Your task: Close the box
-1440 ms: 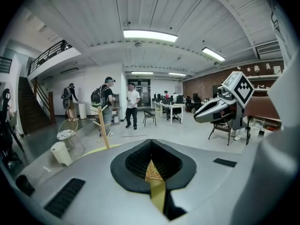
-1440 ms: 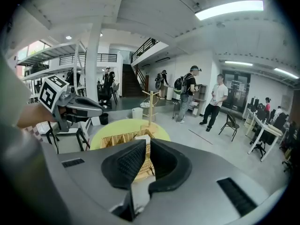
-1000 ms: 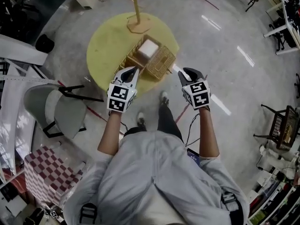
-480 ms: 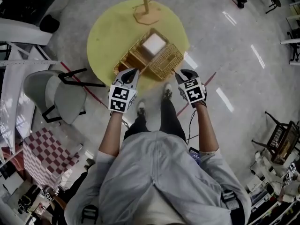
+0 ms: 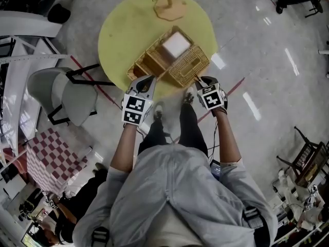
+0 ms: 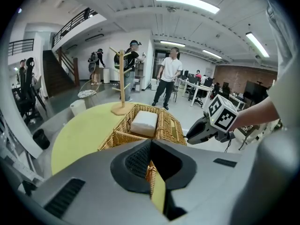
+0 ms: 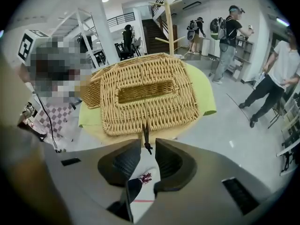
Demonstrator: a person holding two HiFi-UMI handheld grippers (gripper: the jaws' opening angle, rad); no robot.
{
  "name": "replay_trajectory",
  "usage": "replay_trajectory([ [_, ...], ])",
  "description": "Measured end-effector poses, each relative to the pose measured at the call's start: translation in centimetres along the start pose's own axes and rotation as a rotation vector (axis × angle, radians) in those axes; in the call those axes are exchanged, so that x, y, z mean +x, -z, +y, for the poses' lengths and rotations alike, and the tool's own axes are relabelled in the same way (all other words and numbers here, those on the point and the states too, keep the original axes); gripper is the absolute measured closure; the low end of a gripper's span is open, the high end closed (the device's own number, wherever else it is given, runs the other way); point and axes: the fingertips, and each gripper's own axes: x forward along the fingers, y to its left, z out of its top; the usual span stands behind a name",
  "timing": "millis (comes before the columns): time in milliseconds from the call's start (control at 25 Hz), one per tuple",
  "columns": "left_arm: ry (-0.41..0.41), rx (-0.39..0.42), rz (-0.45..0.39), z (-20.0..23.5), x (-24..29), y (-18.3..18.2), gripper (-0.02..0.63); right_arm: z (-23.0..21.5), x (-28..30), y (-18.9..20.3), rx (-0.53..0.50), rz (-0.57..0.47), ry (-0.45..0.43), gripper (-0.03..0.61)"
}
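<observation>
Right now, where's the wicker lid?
In the head view the wicker lid sits swung open to the right of the wicker box, at the yellow table's near edge, just ahead of the right gripper.

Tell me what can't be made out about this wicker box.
Inside the box, right gripper view: hidden behind the open lid.
White block, left gripper view: too plain to identify.
Lid's dark clasp, right gripper view: too small to identify.
Wooden stand, head view: top cut off by the edge.
</observation>
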Motion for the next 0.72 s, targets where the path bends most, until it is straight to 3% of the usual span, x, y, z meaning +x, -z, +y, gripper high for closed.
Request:
replay_trajectory([
  [160,-0.009,-0.010,0.008,0.6,-0.4,0.5,0.584,0.0,0.8,-0.3,-0.027,0.017,0.022,0.531],
  [480,-0.015,-0.005,-0.016,1.2,-1.5,0.3,0.584,0.8,-0.3,-0.2,-0.003,0.017,0.018,0.539],
  [720,-0.010,0.009,-0.066,2.7,-2.9,-1.4,0.584,1.4,-2.9,-2.5,0.008,0.003,0.045,0.540],
])
